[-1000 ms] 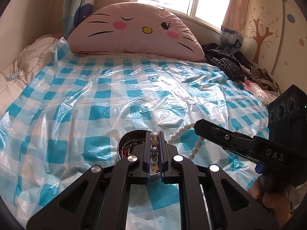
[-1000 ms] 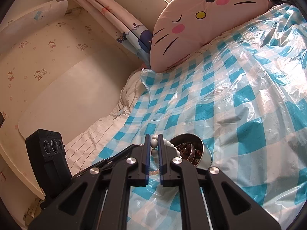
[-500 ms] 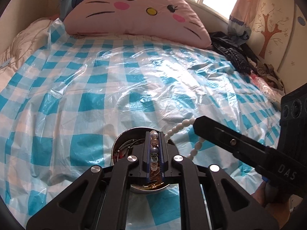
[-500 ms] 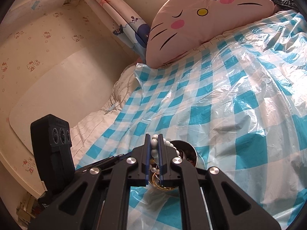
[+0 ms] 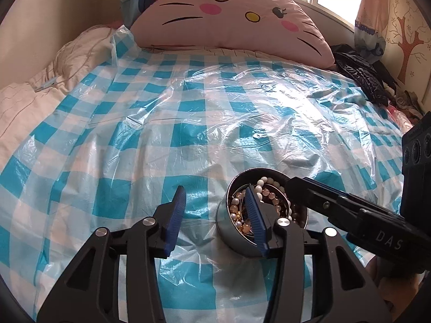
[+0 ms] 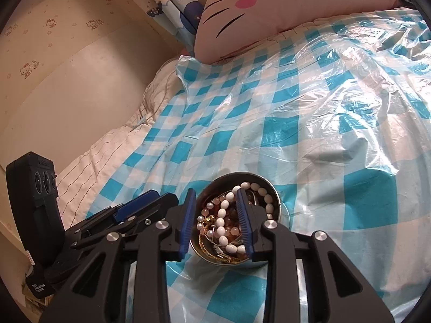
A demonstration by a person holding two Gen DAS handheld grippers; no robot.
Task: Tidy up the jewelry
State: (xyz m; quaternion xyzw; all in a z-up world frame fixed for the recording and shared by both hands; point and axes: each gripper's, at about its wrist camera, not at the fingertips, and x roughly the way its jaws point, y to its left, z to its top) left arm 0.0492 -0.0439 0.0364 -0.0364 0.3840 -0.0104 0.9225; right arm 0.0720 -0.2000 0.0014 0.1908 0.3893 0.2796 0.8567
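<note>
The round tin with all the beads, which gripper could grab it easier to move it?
Probably the left gripper: it is open wider, with one finger beside the round tin and one over it. The right gripper hangs open, narrower, over the white bead string.

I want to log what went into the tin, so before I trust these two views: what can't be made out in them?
- Lower layers of the round tin: both views, buried under the white bead strand and tangled jewelry.
- Tin's near wall: right wrist view, hidden behind the open right gripper.
- Tin's near-left part: left wrist view, covered by the open left gripper's finger.
- Clasps, individual pieces: too small.
</note>
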